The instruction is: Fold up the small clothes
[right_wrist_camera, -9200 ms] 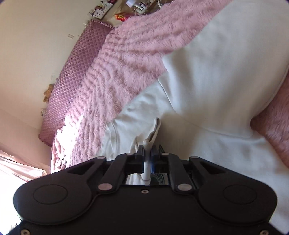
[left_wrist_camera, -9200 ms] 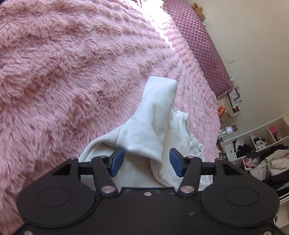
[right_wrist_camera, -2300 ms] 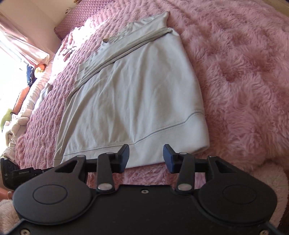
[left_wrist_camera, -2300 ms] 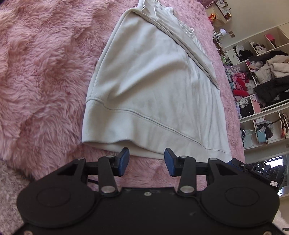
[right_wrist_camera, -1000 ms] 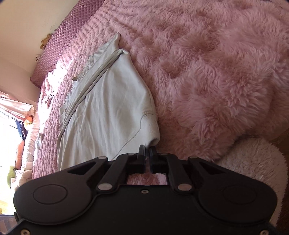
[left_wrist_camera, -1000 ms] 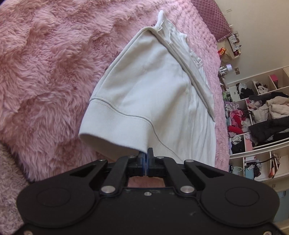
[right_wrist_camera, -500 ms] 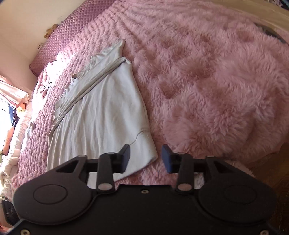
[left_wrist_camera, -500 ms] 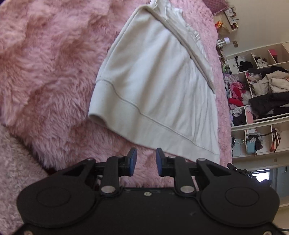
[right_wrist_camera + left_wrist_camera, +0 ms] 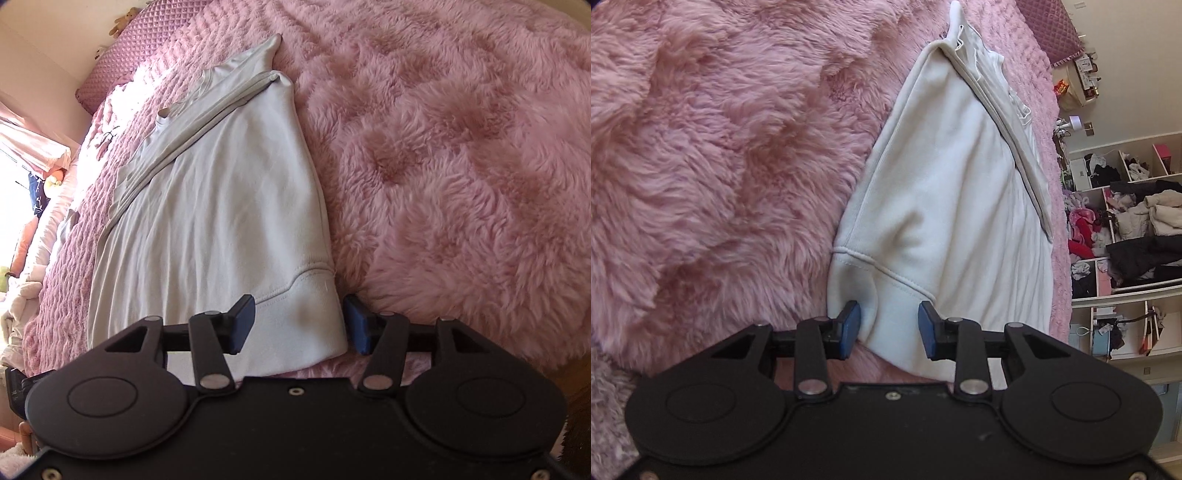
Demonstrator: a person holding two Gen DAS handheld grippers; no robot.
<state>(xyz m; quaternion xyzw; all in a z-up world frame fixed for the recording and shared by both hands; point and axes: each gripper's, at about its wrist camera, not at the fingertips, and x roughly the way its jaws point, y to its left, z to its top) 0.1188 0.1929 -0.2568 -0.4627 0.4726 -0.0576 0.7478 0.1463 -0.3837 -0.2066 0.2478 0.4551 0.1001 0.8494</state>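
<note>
Two grippers sit at the near hem of a pale sweatshirt (image 9: 945, 206) spread flat on the pink furry blanket (image 9: 713, 155), close to the bed's near edge. The left gripper (image 9: 889, 325) has its jaws parted around the hem's left corner; the left pad (image 9: 849, 323) seems to brush the cloth, though the view does not settle that, and nothing is pinched. The right gripper (image 9: 301, 323) straddles the hem's right corner with its jaws opening, the cloth lying loose between them. The sweatshirt's sleeves are folded in across its far end, toward the quilted headboard (image 9: 155, 29). Cluttered shelves (image 9: 1126, 229) stand past the bed's right side
</note>
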